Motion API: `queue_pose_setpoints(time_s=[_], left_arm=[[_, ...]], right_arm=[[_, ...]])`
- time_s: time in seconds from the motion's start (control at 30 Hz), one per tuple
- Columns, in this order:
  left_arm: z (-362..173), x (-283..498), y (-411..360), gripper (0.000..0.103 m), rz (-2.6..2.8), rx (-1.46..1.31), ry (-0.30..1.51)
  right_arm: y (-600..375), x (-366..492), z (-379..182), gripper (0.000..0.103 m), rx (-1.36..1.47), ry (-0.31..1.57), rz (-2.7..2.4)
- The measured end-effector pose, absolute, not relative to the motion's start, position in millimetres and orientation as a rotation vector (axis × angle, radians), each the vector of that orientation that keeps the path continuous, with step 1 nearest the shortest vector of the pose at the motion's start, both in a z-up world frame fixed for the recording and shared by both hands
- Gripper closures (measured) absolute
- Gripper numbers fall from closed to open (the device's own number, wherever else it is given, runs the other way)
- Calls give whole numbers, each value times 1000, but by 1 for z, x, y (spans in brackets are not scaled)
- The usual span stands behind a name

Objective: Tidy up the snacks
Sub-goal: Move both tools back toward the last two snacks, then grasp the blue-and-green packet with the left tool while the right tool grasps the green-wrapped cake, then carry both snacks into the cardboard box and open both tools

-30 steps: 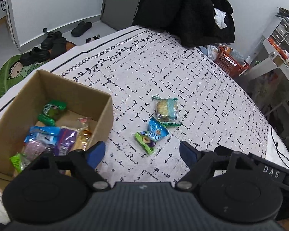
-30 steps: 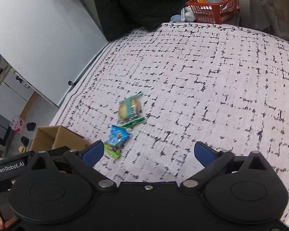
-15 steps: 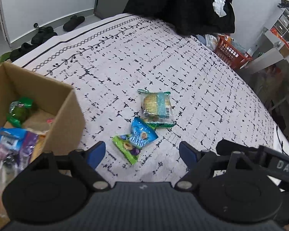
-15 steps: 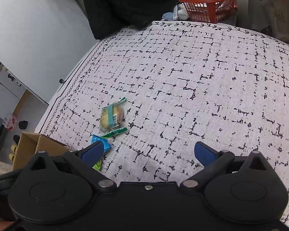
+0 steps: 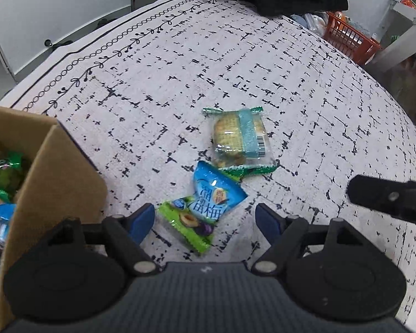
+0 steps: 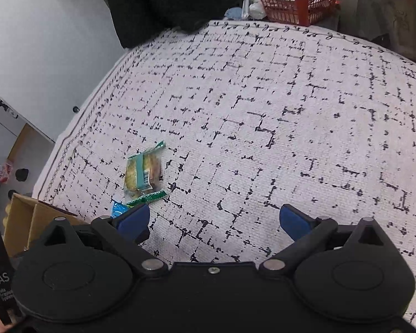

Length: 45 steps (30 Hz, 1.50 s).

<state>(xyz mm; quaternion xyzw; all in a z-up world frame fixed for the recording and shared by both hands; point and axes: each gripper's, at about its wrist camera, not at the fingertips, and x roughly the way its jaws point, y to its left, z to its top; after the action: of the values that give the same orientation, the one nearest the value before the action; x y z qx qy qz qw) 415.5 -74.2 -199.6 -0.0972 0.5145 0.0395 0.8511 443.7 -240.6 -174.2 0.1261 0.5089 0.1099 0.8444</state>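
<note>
Left claw (image 5: 205, 217) lowered, closing around plum packet (image 5: 205, 208)

Left gripper (image 5: 205, 217) lower — jaws narrower, now astride plum packet (image 5: 205, 208).

Box (image 5: 55, 172) cut off (left edge)

Left gripper (image 5: 205, 217) angled down, fingers apart and just been closing, right gripper (image 6: 213, 222) fingers spread wide
</note>
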Motion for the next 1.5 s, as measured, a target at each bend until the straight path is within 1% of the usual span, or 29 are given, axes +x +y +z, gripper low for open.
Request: queue_pose_setpoints(time_s=[0.03,0.1,0.13,0.17,0.2,0.37,0.57,0.73,1.07,1.13,1.17,1.2,1.27,1.3,1.5], left_arm=[[-200,416,-74,27,79,-207,1080],[-203,418,-75,36,78,-187,1076],[-204,419,-74,38,79,-182,1078],[-204,420,-73,53,79,-184,1080],[-205,421,-72,63,85,-178,1080],[-199,419,-62,74,62,-234,1054],[-191,409,-47,77,86,-302,1059],[-190,403,-33,77,112,-384,1074],[-192,404,-18,78,157,-584,1101],[-191,405,-17,78,167,-600,1103],[-191,404,-16,78,172,-604,1104],[-191,404,-16,78,175,-609,1106],[-190,403,-15,78,182,-621,1111],[-189,402,-14,78,184,-624,1113],[-182,394,-17,78,186,-620,1110]], right_arm=[[-238,445,-175,3,259,1079,230],[-232,450,-178,5,247,1084,229],[-229,453,-179,6,243,1085,232],[-226,455,-180,8,238,1086,237],[-223,458,-180,10,234,1087,244],[-204,468,-185,16,221,1097,292],[-182,485,-189,24,217,1107,329],[-162,495,-190,24,193,1106,371],[-138,508,-204,33,148,1140,383],[-134,509,-204,44,116,1136,386],[-131,509,-204,56,96,1136,388],[-131,510,-204,63,100,1143,403],[-133,511,-200,70,97,1157,392],[-134,510,-198,73,94,1161,388],[-143,494,-185,76,88,1166,384]])
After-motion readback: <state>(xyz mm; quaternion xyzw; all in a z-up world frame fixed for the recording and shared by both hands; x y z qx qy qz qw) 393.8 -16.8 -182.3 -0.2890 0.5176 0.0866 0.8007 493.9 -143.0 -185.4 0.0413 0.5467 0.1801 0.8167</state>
